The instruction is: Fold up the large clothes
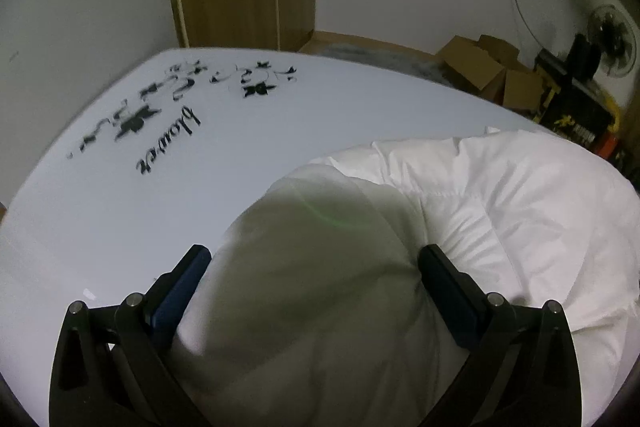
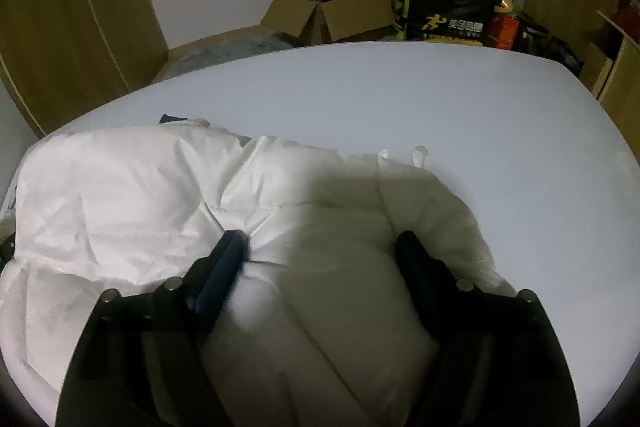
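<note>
Looking along the left wrist view first, the left gripper has its two fingers spread wide with a thick roll of the white padded garment bulging up between them; the blue-padded finger at 8 o'clock and the dark finger at 4 o'clock both seem to touch the fabric, but whether they are pinching it or only straddling it cannot be told. The garment fills the lower right of the view, from 6 o'clock round to 3 o'clock, lying on the white table. A black floral print with lettering sits on the bare table surface at 10 o'clock, well apart from the cloth. Cardboard boxes and a fan stand beyond the table at 2 o'clock.

In the right wrist view, the right gripper is likewise spread wide around a puffy fold of the same garment, which spreads from 9 o'clock across the centre to 4 o'clock; firm grasp or loose contact, again I cannot tell. The far half of the table, toward 12 o'clock, is bare.

Judging from this, the garment looks bunched and doubled over into a rough bundle rather than laid flat, so some folding appears done, though its edges remain uneven. Squaring and a final fold likely remain.
</note>
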A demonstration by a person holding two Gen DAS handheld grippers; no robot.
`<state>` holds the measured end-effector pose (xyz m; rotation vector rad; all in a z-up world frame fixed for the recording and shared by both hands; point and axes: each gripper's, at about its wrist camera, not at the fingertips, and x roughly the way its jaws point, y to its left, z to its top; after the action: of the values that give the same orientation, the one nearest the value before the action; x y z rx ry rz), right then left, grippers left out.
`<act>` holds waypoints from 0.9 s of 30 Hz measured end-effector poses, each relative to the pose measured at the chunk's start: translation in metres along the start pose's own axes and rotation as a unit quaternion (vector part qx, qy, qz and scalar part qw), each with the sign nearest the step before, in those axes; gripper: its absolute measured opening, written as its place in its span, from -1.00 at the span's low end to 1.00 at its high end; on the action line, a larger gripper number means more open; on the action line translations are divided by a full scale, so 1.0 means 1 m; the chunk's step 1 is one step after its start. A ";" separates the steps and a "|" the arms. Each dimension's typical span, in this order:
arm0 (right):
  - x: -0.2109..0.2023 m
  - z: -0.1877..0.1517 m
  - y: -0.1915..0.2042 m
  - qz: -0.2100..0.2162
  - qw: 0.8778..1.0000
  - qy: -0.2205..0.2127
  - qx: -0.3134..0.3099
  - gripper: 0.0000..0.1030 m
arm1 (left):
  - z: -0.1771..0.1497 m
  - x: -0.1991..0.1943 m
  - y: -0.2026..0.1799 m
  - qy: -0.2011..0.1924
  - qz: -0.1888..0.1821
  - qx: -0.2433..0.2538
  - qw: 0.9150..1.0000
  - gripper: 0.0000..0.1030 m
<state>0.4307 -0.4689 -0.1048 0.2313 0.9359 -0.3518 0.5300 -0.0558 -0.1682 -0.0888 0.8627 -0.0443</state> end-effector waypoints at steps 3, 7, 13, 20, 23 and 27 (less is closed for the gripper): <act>0.004 -0.003 0.003 0.006 1.000 0.005 -0.002 0.63 | -0.002 0.002 -0.004 0.005 0.004 0.004 1.000 1.00; 0.008 0.000 0.000 0.008 1.000 0.010 -0.001 0.64 | -0.002 0.006 -0.007 0.013 0.004 0.007 1.000 1.00; 0.007 -0.001 0.001 0.006 1.000 0.011 -0.002 0.64 | -0.004 0.009 -0.006 0.018 0.002 0.006 1.000 1.00; 0.011 0.000 -0.001 0.005 1.000 0.011 -0.001 0.66 | -0.004 0.012 -0.005 0.022 -0.001 0.003 1.000 1.00; 0.015 0.006 -0.004 0.001 1.000 0.009 0.002 0.69 | -0.003 0.014 -0.005 0.024 0.001 0.001 1.000 1.00; 0.013 0.007 -0.001 -0.009 1.000 0.019 -0.002 0.67 | -0.001 0.002 -0.009 0.025 0.036 0.001 0.999 0.99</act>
<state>0.4429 -0.4748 -0.1116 0.2259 0.9766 -0.3630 0.5310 -0.0646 -0.1695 -0.0547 0.9161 0.0206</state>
